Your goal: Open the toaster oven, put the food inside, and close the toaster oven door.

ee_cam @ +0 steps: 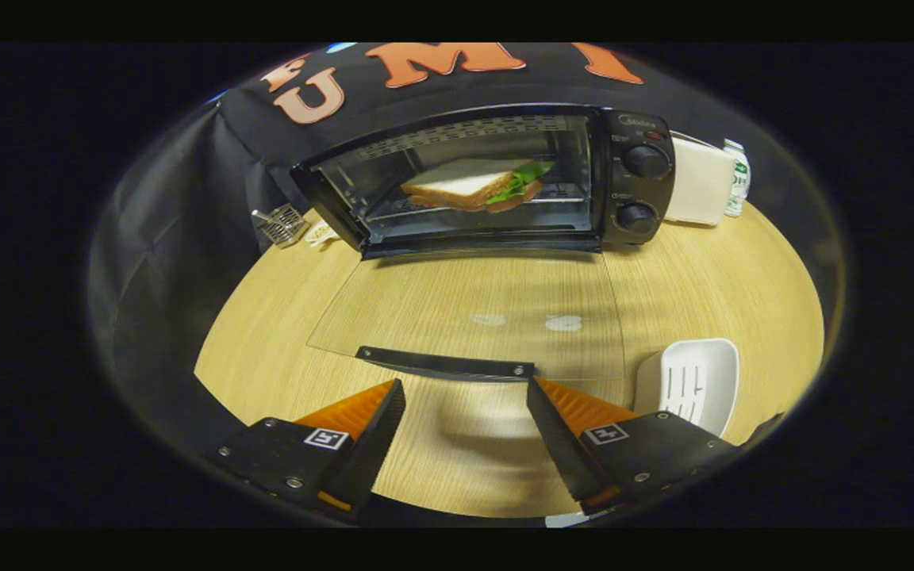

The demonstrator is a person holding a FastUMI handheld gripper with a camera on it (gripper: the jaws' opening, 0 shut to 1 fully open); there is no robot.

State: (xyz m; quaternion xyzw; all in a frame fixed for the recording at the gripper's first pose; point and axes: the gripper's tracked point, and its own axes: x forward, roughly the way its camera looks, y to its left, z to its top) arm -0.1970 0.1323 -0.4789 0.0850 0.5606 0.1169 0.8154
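A black toaster oven (489,186) is sitting at the far side of a round wooden table (727,262), and its glass door (473,317) is lying fully open, folded down flat toward the camera so the wood grain is showing through the pane. A sandwich (477,184) of white bread with green lettuce is resting on the rack inside the oven's cavity, well beyond the gripper (465,408). The door's dark handle (445,365) is running along the near edge of the pane, just ahead of the fingertips and centred on the gap between them. The gripper's two fingers are standing wide apart and holding nothing, with bare tabletop showing between them; neither finger is touching the handle. The gripper is pointing straight at the oven's open mouth, held low and roughly level over the table. Two control knobs (641,188) are sitting on the oven's right panel. To the right of the oven, a white box-like object (699,182) and a bottle (736,176) are standing against the booth wall. To the left of the oven, a small wire rack (281,224) is lying on the table. A white slotted dish (691,381) is resting near the right finger, beside the open door.
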